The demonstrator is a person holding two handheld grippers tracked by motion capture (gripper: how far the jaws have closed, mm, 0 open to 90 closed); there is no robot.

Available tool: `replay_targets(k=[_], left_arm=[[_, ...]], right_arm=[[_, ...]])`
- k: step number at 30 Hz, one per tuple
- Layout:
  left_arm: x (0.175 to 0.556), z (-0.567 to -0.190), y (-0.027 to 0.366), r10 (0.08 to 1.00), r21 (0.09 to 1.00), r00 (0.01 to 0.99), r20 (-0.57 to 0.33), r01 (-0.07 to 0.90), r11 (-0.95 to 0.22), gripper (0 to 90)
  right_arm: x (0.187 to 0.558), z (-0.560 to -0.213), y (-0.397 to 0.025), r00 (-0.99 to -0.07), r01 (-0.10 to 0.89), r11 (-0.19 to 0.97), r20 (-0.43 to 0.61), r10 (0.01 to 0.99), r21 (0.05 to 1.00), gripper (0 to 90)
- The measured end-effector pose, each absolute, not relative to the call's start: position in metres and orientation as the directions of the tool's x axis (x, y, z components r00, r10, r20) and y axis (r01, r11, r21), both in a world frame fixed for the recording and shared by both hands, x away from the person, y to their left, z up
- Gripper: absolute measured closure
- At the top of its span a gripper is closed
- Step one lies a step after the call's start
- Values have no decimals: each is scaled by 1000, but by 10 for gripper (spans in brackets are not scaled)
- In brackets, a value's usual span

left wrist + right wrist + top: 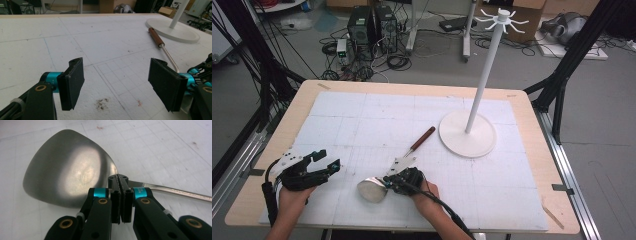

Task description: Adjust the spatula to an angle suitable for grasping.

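where the white mat nears the table's (262, 200) front edge, a metal spatula (373, 190) is laid flat, its wooden handle (423, 138) pointed toward the round base of a white stand (467, 134). right gripper (393, 184): jaws pressed shut at the neck, and whether the metal is pinched cannot be told. left gripper (328, 161): spread open, empty, near the front left corner. spatula judged stiff, light, slippery on the blade; the neck or handle is advised for holding.
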State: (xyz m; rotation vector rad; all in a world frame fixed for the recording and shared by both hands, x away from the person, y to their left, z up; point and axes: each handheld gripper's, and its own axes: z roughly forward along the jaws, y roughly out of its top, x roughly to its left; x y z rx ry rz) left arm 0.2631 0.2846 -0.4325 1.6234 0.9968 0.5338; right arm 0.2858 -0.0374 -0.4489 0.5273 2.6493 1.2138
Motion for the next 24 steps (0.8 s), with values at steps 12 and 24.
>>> replay_targets(k=[12,24], left_arm=[[263,-433,286,823,943,548,-149,329,-48,291],[263,-433,284,815,943,556,-161,329,-39,293]], right_arm=[[293,-423,-73,-872,275,503,-8,489,819,866],[272,-405,-205,-749,319,342,14,662,884,694]])
